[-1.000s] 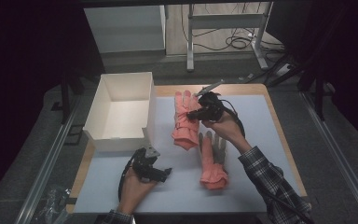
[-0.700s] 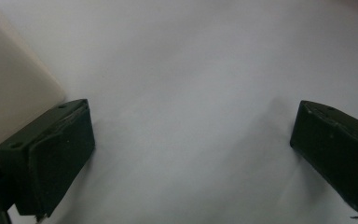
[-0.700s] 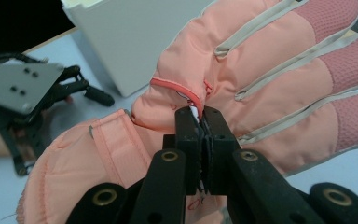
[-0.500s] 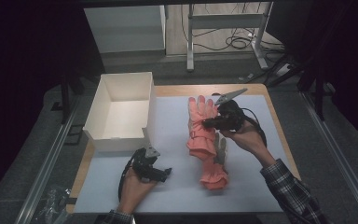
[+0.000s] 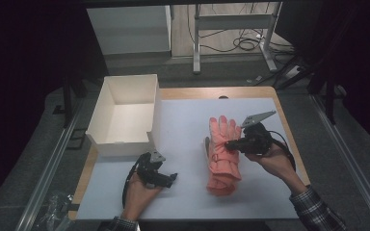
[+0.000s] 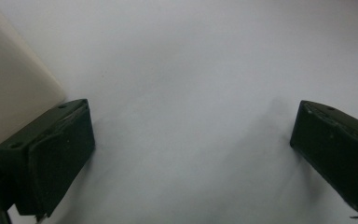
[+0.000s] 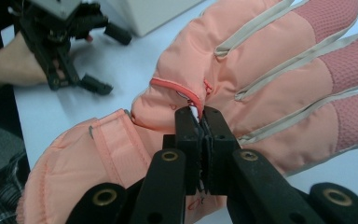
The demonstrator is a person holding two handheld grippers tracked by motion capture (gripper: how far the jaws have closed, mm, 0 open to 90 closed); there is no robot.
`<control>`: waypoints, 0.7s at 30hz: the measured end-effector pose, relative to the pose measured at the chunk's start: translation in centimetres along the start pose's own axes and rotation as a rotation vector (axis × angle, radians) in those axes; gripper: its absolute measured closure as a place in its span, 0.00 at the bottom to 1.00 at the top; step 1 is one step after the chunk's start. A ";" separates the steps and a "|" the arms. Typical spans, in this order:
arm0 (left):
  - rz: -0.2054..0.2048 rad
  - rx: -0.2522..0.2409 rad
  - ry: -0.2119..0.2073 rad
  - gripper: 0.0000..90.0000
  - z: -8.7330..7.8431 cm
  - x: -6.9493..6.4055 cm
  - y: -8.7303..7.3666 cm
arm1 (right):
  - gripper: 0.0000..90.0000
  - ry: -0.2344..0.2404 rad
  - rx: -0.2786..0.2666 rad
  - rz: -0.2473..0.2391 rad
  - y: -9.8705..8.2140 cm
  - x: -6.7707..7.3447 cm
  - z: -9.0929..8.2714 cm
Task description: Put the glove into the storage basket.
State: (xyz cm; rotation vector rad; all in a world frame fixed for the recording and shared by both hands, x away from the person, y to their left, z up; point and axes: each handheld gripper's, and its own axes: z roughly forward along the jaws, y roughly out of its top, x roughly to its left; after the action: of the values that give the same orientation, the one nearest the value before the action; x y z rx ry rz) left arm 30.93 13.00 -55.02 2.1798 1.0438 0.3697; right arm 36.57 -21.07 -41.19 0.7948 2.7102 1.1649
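At the far left of the tabletop (image 5: 188, 115) an open white box (image 5: 125, 115) stands with its left wall at the tabletop's left edge. Near it, just in front of the box's near wall, the left gripper (image 5: 166, 179) rests low over the white sheet, its jaws wide apart with nothing between them. Bare white surface runs from there rightward to the gloves, leaving open room in the near middle. Right of centre lies a salmon-pink glove (image 5: 221, 144), fingers pointing far, overlapping a second glove (image 5: 220, 183) whose cuff lies nearer. The right gripper (image 5: 229, 143) comes in from the right, its jaws closed on a fold of the upper glove's fabric. Beyond it a strip of free sheet reaches the tabletop's wooden right edge. Around the tabletop the floor is dark, with cables and metal frame legs at the far side.
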 end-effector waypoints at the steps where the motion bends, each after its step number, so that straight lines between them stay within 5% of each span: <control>1: 0.000 0.000 0.000 0.00 0.0 0.0 0.0 | 0.96 0.005 0.006 0.002 -0.3 0.1 0.2; 9: 0.000 -0.001 0.000 0.00 0.0 0.0 0.0 | 0.95 0.033 0.060 0.027 -2.1 0.4 3.0; 16: 0.002 0.001 0.000 0.00 0.0 0.0 0.0 | 0.95 -0.063 0.099 -0.007 -2.9 1.0 4.5; 21: 0.003 0.002 0.000 0.00 0.0 0.0 0.0 | 0.90 -0.058 0.090 0.003 -3.3 0.9 4.9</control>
State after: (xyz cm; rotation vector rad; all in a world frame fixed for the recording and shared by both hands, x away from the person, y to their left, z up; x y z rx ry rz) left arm 30.92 13.02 -55.01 2.1836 1.0410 0.3703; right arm 35.75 -19.31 -46.83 0.8299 2.7319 1.0099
